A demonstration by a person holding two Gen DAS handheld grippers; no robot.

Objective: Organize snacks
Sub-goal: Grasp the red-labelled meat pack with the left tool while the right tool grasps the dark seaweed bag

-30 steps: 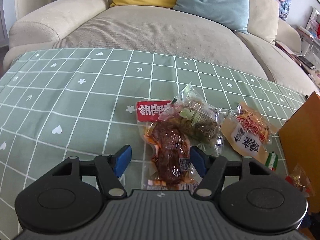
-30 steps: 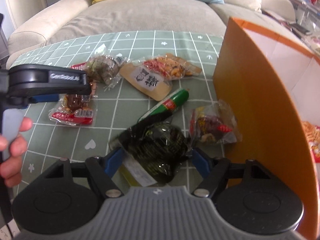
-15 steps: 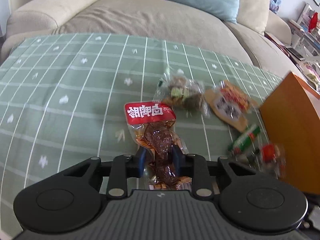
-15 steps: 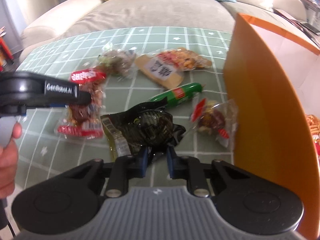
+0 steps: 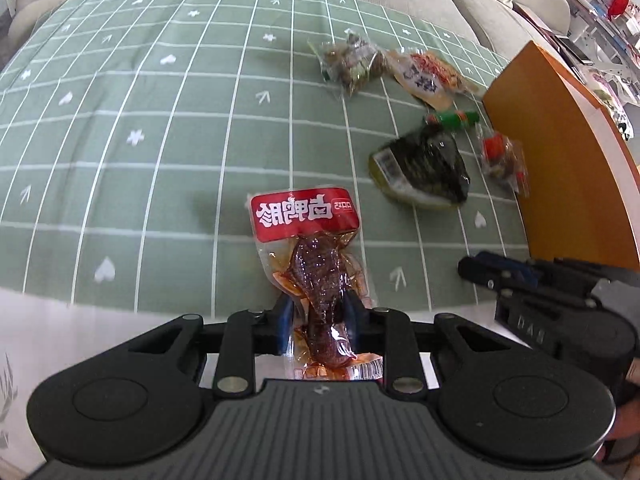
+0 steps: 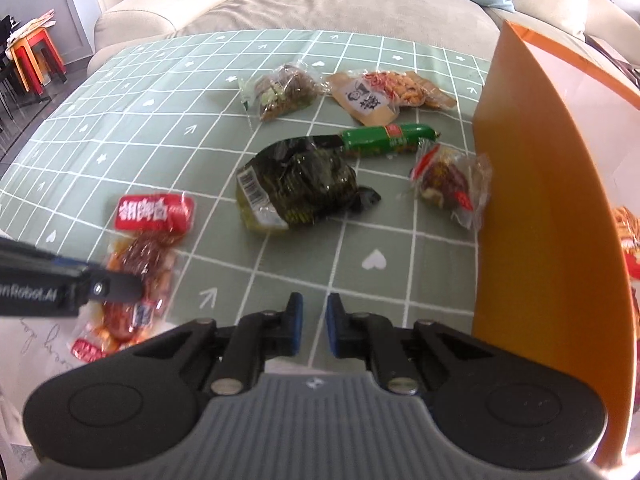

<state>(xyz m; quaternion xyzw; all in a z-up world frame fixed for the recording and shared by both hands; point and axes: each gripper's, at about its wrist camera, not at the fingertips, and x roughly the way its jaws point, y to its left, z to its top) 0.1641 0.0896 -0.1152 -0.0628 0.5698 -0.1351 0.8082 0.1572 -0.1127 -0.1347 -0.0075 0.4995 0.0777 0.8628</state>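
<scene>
- Red-labelled duck-meat packet (image 5: 320,280) is clamped by the left hand-held gripper (image 5: 316,322).
- Right hand-held gripper (image 6: 314,330) is closed, empty, above the green checked desk (image 6: 160,120).
- Dark green packet (image 6: 296,186) lies beyond it.

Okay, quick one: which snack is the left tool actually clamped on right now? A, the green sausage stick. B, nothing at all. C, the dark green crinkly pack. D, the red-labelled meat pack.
D: the left tool has its pads pressed on the lower end of the red-labelled meat pack, while the other snacks lie loose on the cloth.
</scene>
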